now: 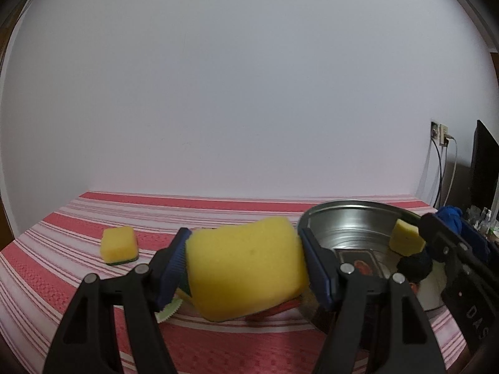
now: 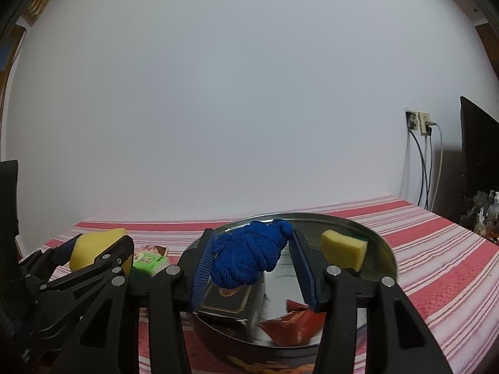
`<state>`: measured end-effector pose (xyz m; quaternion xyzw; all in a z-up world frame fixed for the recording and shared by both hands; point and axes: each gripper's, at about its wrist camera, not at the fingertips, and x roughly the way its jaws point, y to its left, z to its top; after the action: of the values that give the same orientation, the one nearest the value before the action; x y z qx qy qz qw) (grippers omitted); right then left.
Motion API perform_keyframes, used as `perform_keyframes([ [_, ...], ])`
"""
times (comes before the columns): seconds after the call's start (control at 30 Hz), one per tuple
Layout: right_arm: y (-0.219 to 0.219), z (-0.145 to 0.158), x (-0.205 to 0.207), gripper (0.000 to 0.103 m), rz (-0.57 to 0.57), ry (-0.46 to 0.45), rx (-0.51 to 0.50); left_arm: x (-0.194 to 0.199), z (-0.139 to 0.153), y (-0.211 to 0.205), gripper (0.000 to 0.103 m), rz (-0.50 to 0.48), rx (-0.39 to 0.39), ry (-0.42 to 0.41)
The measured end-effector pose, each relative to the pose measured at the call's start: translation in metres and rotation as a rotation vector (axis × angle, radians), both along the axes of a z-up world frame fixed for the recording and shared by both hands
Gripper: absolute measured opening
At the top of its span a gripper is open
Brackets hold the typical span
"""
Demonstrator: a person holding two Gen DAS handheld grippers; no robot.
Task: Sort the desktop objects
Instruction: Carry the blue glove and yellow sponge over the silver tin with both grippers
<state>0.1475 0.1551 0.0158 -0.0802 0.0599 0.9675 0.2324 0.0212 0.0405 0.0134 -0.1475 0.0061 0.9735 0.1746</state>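
My left gripper is shut on a large yellow sponge, held just above the striped cloth, left of the metal bowl. My right gripper is shut on a blue knotted rope bundle, held over the metal bowl. In the bowl lie a yellow-green sponge, a dark box and a red packet. Another yellow-green sponge lies on the cloth at the left. The left gripper with its sponge shows at the left of the right wrist view.
A green packet lies on the red-and-white striped tablecloth left of the bowl. A white wall stands behind the table. A wall socket with cables and a dark monitor are at the right, with small bottles below.
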Motion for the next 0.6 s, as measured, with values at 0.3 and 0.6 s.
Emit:
perform_keyframes([
  [0.3, 0.014, 0.001, 0.014, 0.051, -0.044, 0.005, 0.017, 0.009, 0.001, 0.016, 0.07, -0.027, -0.002, -0.008],
  [0.6, 0.034, 0.001, 0.016, 0.051, -0.084, 0.011, 0.007, 0.016, 0.0, 0.034, 0.07, -0.051, -0.018, -0.004],
])
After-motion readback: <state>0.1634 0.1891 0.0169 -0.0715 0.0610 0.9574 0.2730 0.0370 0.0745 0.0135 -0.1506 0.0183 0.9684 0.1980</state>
